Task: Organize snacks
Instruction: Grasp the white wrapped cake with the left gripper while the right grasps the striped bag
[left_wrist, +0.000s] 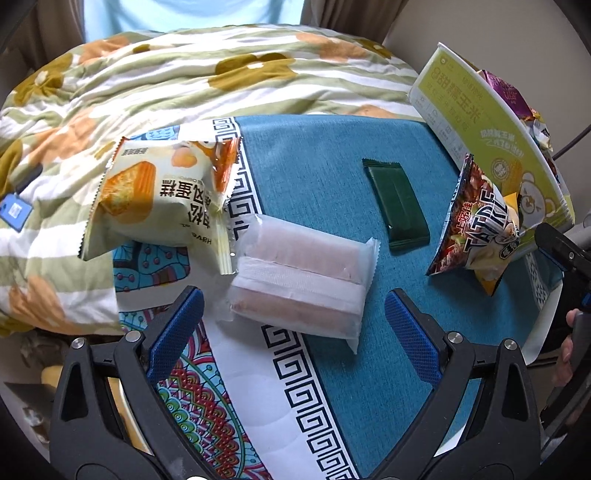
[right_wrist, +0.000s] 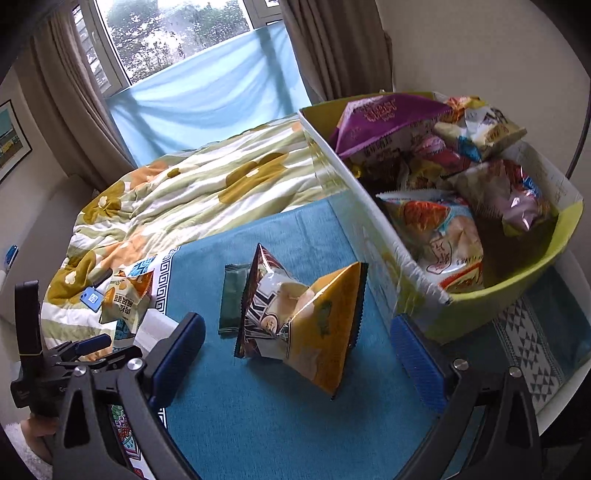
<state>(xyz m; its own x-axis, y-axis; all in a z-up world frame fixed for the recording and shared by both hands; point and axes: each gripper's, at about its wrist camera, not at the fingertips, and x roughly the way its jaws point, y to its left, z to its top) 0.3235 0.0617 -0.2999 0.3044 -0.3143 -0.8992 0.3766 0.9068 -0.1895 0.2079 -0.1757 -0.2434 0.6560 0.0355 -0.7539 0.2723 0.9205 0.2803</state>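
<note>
My left gripper (left_wrist: 293, 314) is open, its blue pads on either side of the near end of a translucent white packet of pink bars (left_wrist: 301, 278). A cream cake bag (left_wrist: 159, 195) lies left of it and a dark green bar (left_wrist: 399, 205) lies on the teal cloth. A chip bag (left_wrist: 476, 229) stands by the green box (left_wrist: 491, 129). My right gripper (right_wrist: 297, 345) is open around the near side of that chip bag (right_wrist: 295, 325). The green bar (right_wrist: 231, 302) lies behind it. The box (right_wrist: 373, 236) on the right holds several snack bags.
A patterned teal cloth (left_wrist: 332, 173) covers the bed, with a flowered quilt (right_wrist: 192, 188) beyond it. A blue tag (right_wrist: 91, 298) lies on the quilt. The left gripper's body (right_wrist: 40, 354) shows at the right wrist view's left edge. Curtains and a window stand behind.
</note>
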